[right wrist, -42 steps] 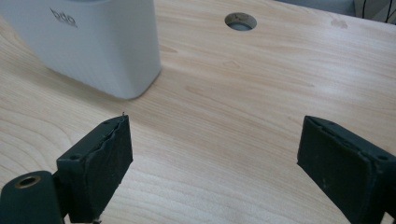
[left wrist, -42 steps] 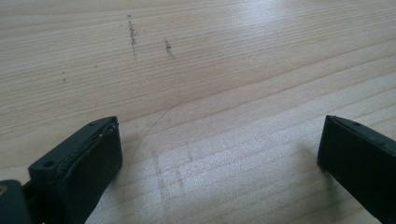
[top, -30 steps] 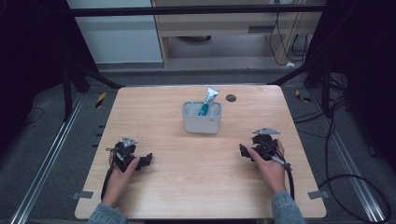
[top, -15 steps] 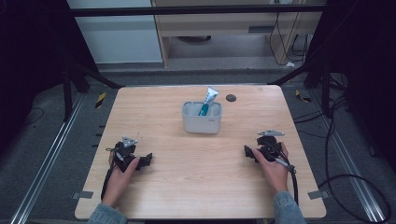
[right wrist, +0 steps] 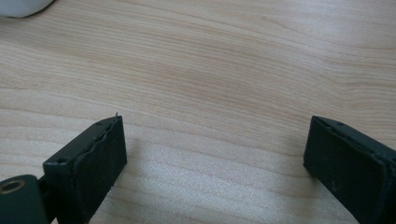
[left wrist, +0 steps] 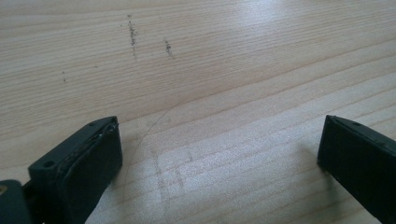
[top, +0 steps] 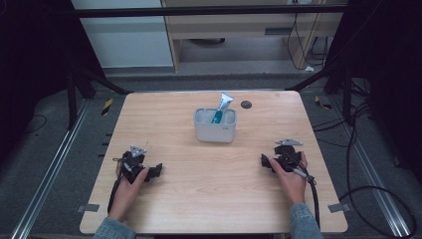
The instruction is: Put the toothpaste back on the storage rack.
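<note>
A white rectangular holder (top: 215, 126) stands on the wooden table (top: 214, 194), back of centre, with a white and teal tube (top: 222, 105) sticking out of it. My left gripper (top: 158, 171) rests low on the table at the front left, held by a hand, jaws pointing right. In the left gripper view it (left wrist: 219, 158) is open over bare wood. My right gripper (top: 263, 162) lies at the front right, jaws pointing left. In the right gripper view it (right wrist: 215, 154) is open with nothing between its jaws, and a corner of the holder (right wrist: 21, 6) shows at top left.
A small dark round disc (top: 246, 104) lies on the table behind the holder to the right. Dark frame bars and cables surround the table on the floor. Faint pencil marks (left wrist: 133, 32) show on the wood ahead of the left gripper.
My right gripper has shifted a little toward the front right and settled lower on the table. The left gripper has stayed in place.
</note>
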### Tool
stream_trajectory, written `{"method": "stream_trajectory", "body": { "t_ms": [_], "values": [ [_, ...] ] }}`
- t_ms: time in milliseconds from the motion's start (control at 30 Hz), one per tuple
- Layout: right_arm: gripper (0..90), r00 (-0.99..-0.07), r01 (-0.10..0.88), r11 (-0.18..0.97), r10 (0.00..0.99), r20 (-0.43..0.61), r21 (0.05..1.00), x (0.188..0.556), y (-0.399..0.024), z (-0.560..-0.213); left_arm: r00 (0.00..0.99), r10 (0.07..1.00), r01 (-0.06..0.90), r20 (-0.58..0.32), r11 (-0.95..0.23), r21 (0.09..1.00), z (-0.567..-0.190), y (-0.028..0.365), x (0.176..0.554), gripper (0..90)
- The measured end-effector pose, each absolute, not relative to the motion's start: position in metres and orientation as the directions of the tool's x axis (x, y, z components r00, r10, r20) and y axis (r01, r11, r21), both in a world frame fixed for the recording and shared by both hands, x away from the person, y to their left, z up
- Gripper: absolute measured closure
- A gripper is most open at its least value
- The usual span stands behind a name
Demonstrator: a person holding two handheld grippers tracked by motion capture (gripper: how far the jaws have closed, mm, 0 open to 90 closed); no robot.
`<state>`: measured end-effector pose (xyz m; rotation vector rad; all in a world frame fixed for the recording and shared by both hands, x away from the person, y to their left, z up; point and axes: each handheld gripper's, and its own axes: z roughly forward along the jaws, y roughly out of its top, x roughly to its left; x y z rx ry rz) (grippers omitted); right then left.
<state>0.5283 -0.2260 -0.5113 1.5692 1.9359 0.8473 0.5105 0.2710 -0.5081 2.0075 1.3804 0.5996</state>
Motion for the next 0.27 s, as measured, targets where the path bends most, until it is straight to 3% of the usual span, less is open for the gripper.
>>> {"method": "stream_trajectory", "body": {
  "t_ms": [267],
  "values": [
    [5.7, -0.159, 0.670, 0.109, 0.987, -0.002, 0.735, 0.5192, -0.2216, -0.5116, 0.350, 0.937, 0.654, 0.020, -0.260, 0.711, -0.5081, 0.2710, 0.5104, 0.0]
  ]
}}
